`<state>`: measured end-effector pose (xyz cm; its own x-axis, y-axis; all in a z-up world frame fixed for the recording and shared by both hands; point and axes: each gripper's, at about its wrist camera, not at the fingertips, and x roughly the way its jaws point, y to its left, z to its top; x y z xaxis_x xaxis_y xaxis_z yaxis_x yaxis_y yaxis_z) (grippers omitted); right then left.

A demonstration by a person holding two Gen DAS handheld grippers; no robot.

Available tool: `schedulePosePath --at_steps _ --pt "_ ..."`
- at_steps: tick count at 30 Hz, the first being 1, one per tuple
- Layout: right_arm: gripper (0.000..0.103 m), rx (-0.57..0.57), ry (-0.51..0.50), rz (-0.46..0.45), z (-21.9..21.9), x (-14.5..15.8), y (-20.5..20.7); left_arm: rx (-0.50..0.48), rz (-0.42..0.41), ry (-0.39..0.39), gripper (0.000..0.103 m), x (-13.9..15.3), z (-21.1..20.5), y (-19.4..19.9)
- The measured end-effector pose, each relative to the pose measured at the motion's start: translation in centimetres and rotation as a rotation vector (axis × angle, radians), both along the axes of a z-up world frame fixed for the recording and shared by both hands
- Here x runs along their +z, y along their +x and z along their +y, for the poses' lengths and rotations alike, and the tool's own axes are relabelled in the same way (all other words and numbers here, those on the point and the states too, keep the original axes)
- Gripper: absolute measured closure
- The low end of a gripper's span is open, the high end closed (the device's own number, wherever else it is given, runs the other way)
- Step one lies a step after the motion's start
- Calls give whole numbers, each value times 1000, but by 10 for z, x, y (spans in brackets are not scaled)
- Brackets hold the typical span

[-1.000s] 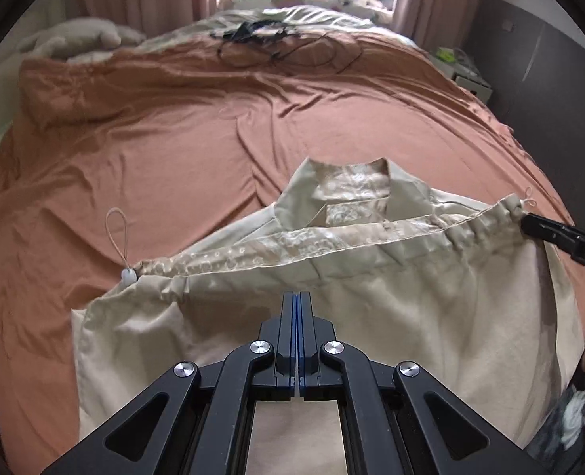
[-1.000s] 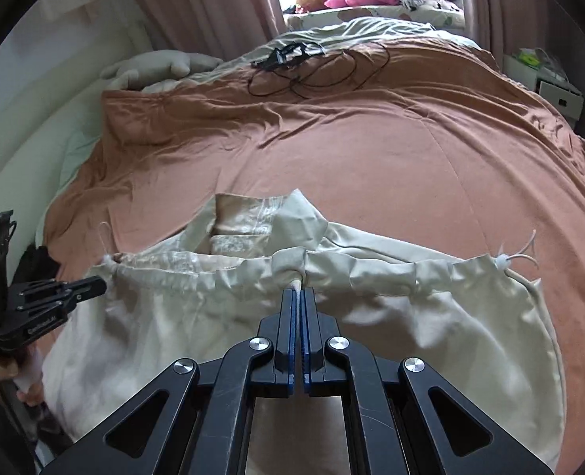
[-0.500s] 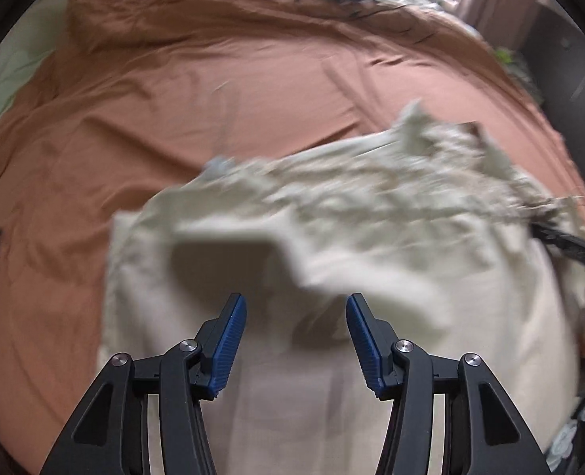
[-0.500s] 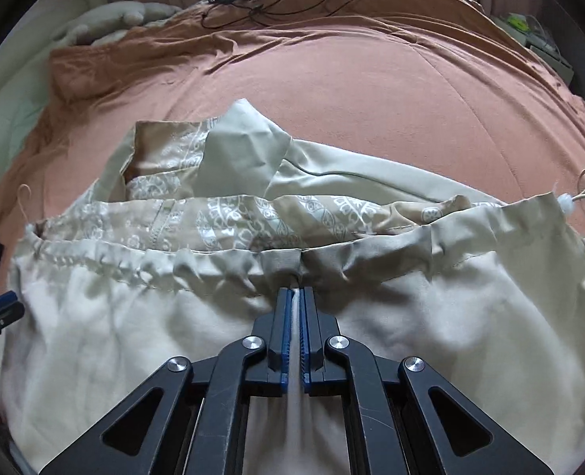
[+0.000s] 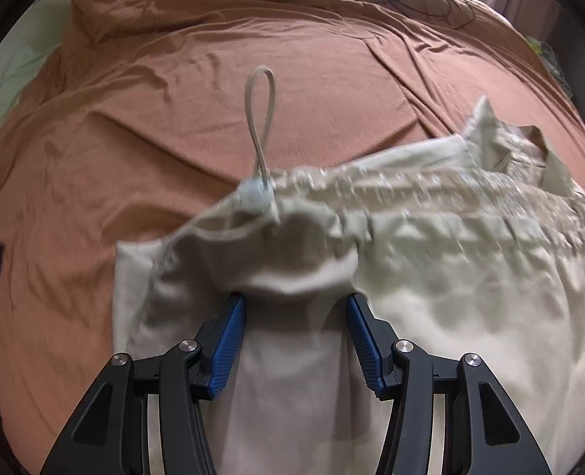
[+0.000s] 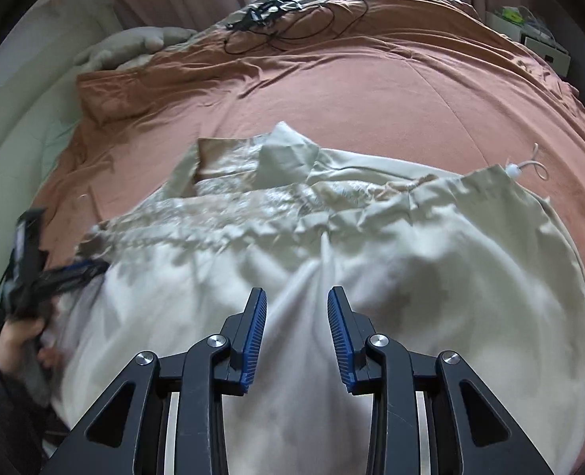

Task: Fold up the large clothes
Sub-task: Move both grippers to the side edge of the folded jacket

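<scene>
A large beige jacket (image 5: 431, 261) lies folded on the rust-brown bedspread (image 5: 213, 79); it also shows in the right wrist view (image 6: 371, 245). Its drawstring hem faces away, with a cord loop and toggle (image 5: 258, 182) at the left corner and another toggle (image 6: 514, 169) at the right corner. My left gripper (image 5: 296, 301) is open, with a fold of hem fabric bunched between its jaws. My right gripper (image 6: 297, 297) is open over the jacket's middle and holds nothing. The left gripper (image 6: 82, 269) also shows at the jacket's left edge.
Black cables (image 6: 276, 19) lie tangled at the far end of the bed. A grey pillow (image 6: 134, 43) is at the far left. A white cabinet (image 6: 545, 47) stands at the far right. Curtains hang behind the bed.
Both grippers were shut on the jacket's hem a second ago; the left opened first, then the right. The hem now lies folded over the jacket, and the left gripper has shifted to the left corner.
</scene>
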<state>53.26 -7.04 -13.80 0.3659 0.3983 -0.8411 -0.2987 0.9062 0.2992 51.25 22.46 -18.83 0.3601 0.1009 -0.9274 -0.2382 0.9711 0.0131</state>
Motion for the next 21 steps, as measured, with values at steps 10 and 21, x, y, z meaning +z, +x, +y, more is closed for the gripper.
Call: schedulePosePath --at_steps 10,21 --pt "70 102 -9 -2 18 6 -55 112 -18 26 49 3 31 11" --pt "70 138 -18 -9 33 -3 -100 94 -133 -43 49 56 57 -64"
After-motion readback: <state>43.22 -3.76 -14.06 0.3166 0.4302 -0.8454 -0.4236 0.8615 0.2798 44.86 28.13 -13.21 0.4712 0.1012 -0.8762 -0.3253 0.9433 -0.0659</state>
